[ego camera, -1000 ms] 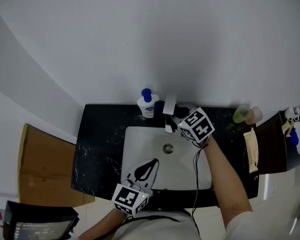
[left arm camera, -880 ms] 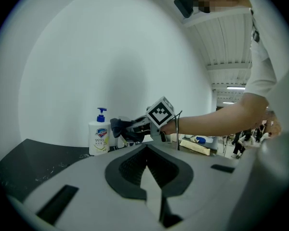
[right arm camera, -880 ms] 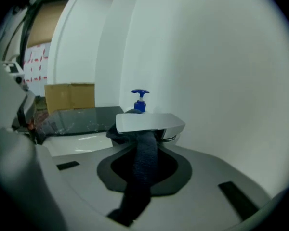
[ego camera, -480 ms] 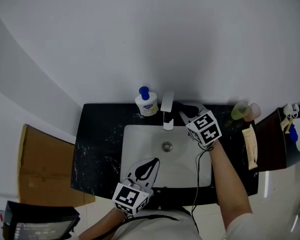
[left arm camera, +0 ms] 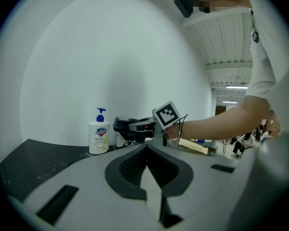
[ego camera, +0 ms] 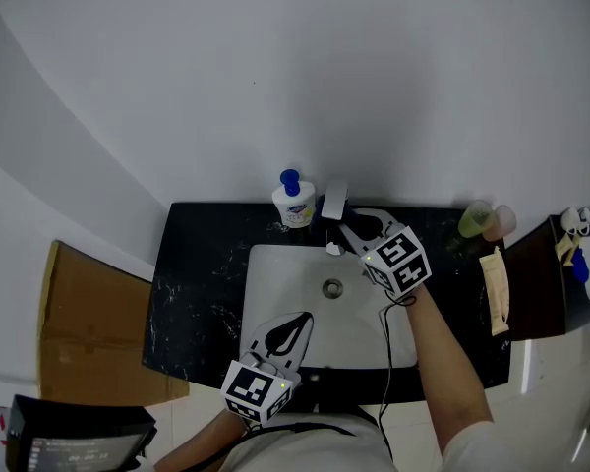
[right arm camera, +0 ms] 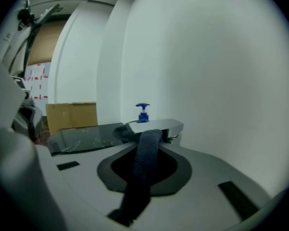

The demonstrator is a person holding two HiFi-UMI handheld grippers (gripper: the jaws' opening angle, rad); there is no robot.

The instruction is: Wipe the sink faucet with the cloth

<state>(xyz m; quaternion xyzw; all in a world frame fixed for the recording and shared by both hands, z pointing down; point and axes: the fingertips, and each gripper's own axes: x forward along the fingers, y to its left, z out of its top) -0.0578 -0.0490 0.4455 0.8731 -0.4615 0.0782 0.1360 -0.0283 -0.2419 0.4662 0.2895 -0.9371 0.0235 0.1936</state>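
Right hand-held gripper (ego camera: 355,229) pinches the cloth (right arm camera: 143,159) against the faucet (ego camera: 333,202) to wipe it; left hand-held gripper (ego camera: 297,321), jaws together, empty, waits over the sink (ego camera: 273,275).

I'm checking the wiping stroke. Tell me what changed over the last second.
The right claw, shut on the dark cloth, swung out to the right of the faucet and then came back, so the cloth meets the spout again. The left claw stayed shut and empty over the near edge of the sink. The soap bottle did not move.
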